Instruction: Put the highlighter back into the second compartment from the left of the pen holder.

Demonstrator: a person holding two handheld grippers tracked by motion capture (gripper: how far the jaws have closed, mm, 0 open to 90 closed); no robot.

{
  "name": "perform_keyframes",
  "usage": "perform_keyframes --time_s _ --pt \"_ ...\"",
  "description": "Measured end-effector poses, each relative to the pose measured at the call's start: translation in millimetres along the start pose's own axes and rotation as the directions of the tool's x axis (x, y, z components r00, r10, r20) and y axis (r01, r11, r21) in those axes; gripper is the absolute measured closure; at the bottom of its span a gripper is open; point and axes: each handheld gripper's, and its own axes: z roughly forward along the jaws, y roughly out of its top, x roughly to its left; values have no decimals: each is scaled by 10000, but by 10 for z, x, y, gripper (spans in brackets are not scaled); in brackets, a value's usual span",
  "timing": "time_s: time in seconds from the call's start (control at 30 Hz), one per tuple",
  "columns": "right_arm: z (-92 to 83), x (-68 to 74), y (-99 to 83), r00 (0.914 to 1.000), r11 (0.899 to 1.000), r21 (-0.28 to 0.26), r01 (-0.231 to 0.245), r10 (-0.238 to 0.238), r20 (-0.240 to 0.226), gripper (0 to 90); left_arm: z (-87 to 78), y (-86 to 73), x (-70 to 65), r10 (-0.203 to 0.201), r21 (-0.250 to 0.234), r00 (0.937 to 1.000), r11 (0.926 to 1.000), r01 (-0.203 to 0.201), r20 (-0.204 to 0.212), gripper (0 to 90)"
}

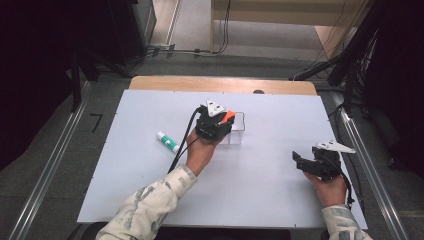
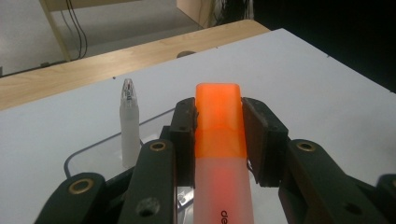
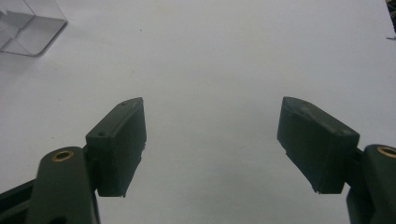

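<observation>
the left gripper [image 2: 218,135] is clamping an orange highlighter [image 2: 219,140], carrying it above the clear box [image 1: 237,129] where a white pen [image 2: 129,123] is already standing. it should be lowering it straight, clear of the rim and pen. the right gripper [image 3: 212,140] is hanging wide open, empty.
</observation>
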Motion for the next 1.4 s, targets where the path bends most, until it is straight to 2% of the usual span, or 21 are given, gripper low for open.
perform_keyframes --time_s 0.1,0.27,0.4,0.83,1.03,1.4 --pt "1 3 0 10000 10000 -8 6 -6 -34 223 44 36 6 39 15 10000 10000 -39 -86 675" --pt "-3 1 0 10000 10000 -9 -17 17 -2 223 112 84 34 -147 36 9998 9999 148 -111 675" --pt "-1 1 0 10000 10000 -6 8 -8 -19 223 151 118 30 -65 70 9999 10000 66 -133 675" --pt "-1 1 -1 10000 10000 -17 36 -36 -66 223 362 320 78 -183 136 9997 9997 185 -186 675" --pt "-4 1 -2 10000 10000 -22 36 -36 -88 223 445 375 64 -61 186 9997 9998 65 -217 675" --pt "-11 -4 -6 10000 10000 -24 6 -6 -71 223 573 428 123 -96 210 9996 9997 102 -274 674"
